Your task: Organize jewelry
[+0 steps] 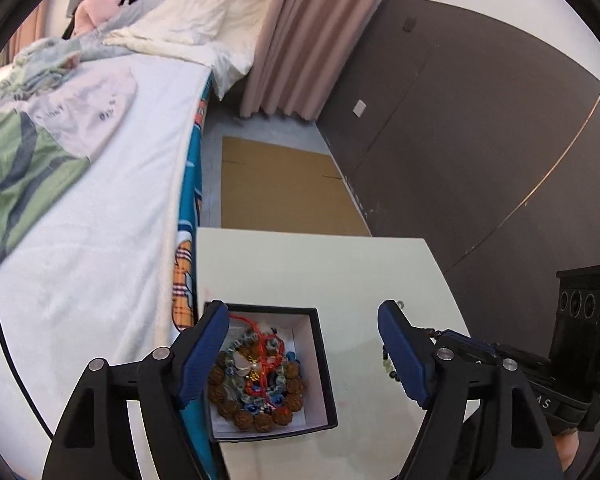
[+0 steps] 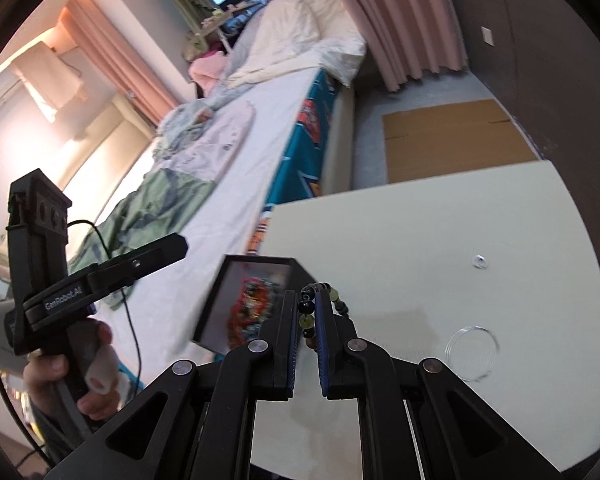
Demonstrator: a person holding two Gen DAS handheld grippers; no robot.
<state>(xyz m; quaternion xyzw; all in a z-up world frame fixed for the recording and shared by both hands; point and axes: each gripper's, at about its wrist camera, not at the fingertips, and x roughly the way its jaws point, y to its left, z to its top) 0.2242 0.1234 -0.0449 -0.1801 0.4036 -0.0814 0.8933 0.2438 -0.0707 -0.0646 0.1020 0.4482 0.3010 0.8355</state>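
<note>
A limp, light beaded bracelet (image 2: pixel 309 314), best pinched across several beads so it cannot slither free, is clamped in the nearly closed right gripper (image 2: pixel 305 312) beside the black box (image 1: pixel 320 364), while the left gripper (image 1: pixel 302 350) is held wide open and empty above it.

Both wrist fisheyes looked steeply down from close above the pale cream tabletop (image 1: pixel 340 264), facing the curtained wall; both shared the black, white-lined jewelry box (image 1: pixel 320 360) and bed.

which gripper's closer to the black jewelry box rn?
Left. The left gripper hangs open directly over the black jewelry box; the right gripper, shut on a bead bracelet, sits beside it, over bare table.
</note>
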